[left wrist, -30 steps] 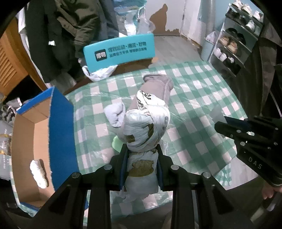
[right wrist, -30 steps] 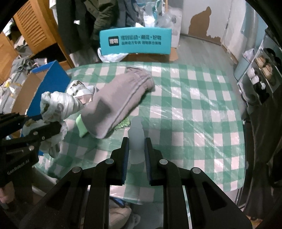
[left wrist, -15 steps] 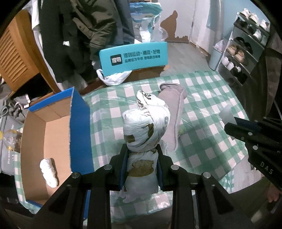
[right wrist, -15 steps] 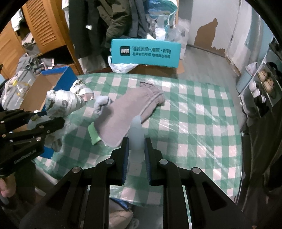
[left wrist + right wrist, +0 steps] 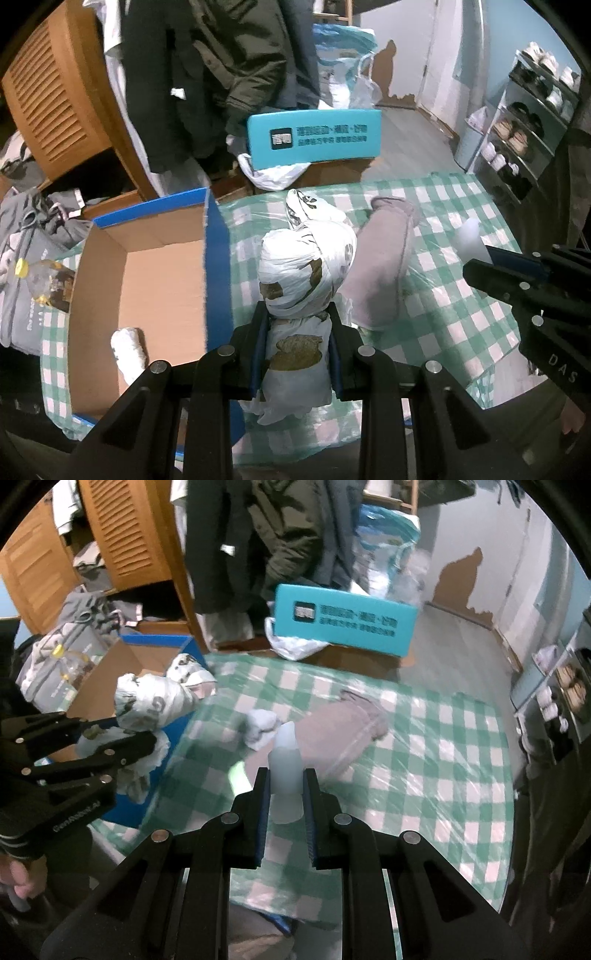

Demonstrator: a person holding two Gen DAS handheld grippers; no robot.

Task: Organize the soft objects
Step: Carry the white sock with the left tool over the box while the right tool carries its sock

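Cardboard box w/ blue flaps now fills more of left view than 1 s ago; white roll inside. Patterned cloth bundle still clamped in left gripper, now beside box wall. Right gripper stays closed on small translucent piece, higher over checked tablecloth.

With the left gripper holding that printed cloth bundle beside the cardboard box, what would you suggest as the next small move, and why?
Probably carry the printed cloth bundle sideways over the open cardboard box, then lower it in. The left gripper is shut on it above the checked tablecloth, right beside the box's blue flap, and a white rolled cloth already lies inside.
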